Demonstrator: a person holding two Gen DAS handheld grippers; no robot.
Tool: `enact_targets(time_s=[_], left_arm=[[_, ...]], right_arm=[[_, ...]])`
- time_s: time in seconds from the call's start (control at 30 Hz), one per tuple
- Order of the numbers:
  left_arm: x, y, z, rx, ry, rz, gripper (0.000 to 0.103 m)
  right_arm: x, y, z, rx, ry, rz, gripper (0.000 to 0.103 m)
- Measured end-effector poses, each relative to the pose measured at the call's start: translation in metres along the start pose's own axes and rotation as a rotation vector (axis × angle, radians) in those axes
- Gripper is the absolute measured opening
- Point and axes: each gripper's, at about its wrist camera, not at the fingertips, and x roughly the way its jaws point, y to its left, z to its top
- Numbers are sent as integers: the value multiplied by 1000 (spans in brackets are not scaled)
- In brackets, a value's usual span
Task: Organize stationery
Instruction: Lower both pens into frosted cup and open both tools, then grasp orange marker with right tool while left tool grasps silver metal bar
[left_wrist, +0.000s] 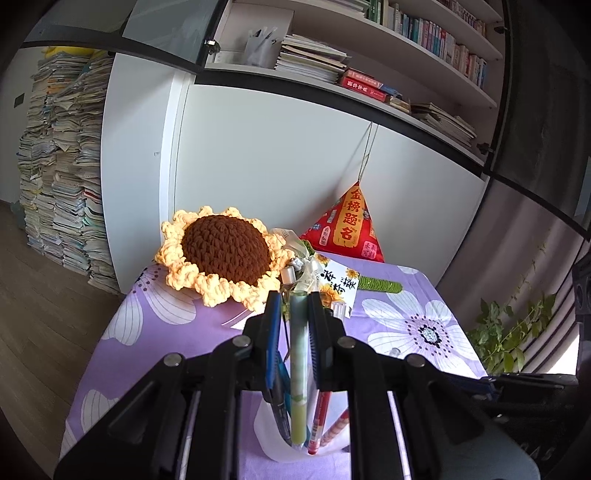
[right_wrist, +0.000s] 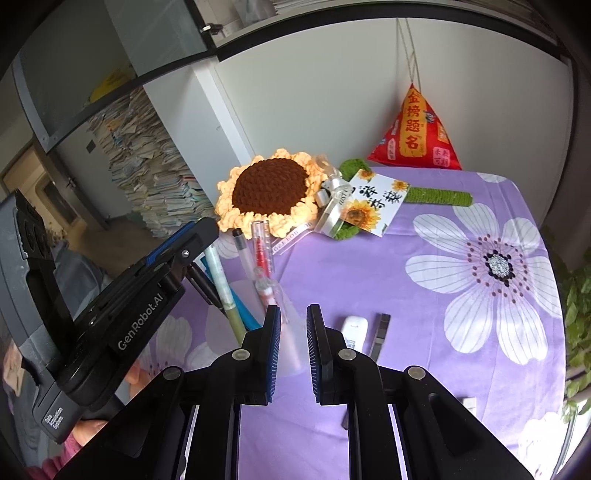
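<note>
Left gripper: jaws narrow, clamped on a pale green pen held near upright, its lower end inside the translucent pen cup. Step in hand, by judgement: seating this pen among those already in the cup.

Right gripper: jaws narrow, nothing between the pads; it hangs just over the cup's near rim.

Pen cup contents: a dark blue pen, a red pen, a striped red-and-white pencil; in the right wrist view a clear-capped red pen leans outward.

Loose stationery: a white eraser-like block and a slim dark bar, side by side on the purple floral tablecloth, right of the cup.

Bystanders: crochet sunflower with tag card, red pyramid pouch, at the table's far end.

Handling note: lower the green pen straight down until it bottoms out, then release; a sideways pull would likely tip the light cup. The empty right gripper could steady the rim.
</note>
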Motion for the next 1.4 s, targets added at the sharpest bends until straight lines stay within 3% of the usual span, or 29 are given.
enact_targets(time_s=[0.27,0.47,0.87,1.23,1.4], left_arm=[[-7,2,2,-4,32,-41,13],[-19,3,5,-12,20,-49,25],[-38,-25,1,54,28,-92,32],[-32,-65,-28,150,122,-132,35],[-11,-88,-52,206,227,-127,36]], right_arm=[[-19,-20,-5,37,-29,-35,14],[-29,-43,-12,96,-34,-62,14],[-57,-79,-22,176,-77,-110,14],[-64,-102,-40,210,-59,-133,15],[-65,-115,-51,223,-40,-153,15]])
